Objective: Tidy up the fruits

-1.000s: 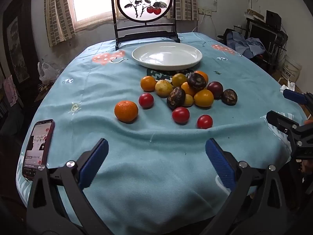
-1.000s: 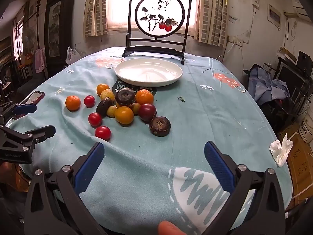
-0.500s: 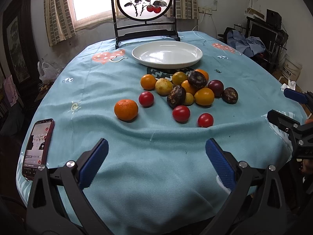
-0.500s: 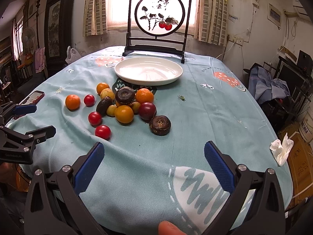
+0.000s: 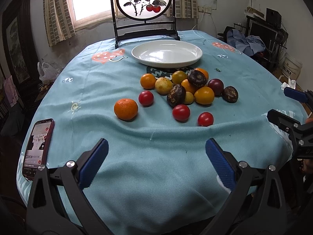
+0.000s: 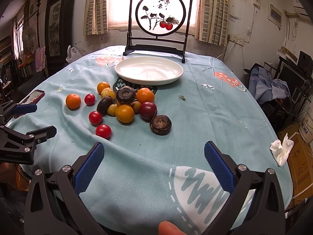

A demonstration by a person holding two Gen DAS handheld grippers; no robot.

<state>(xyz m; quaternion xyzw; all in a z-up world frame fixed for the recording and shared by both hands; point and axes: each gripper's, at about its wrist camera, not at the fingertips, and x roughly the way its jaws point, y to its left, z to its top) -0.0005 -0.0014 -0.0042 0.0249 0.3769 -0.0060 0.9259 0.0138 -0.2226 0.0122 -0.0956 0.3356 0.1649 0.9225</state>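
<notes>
Both claws hover wide open, empty, near the fruit pile [image 5: 187, 90]: left claw [image 5: 156, 156], right claw [image 6: 153, 156]; the white plate [image 5: 197, 55] lies beyond the pile.

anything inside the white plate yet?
No. The white plate holds no fruit, only window reflections; all fruit lies on the tablecloth in front. Beneath the plate is hidden.

— Near the table's left edge? Lit phone [image 5: 38, 148], flat on the teal tablecloth [image 5: 156, 166].
— Far end? Framed round painting [image 6: 160, 17], upright on a dark stand.
— Right side? Crumpled tissue [image 6: 281, 150], off the cloth.
</notes>
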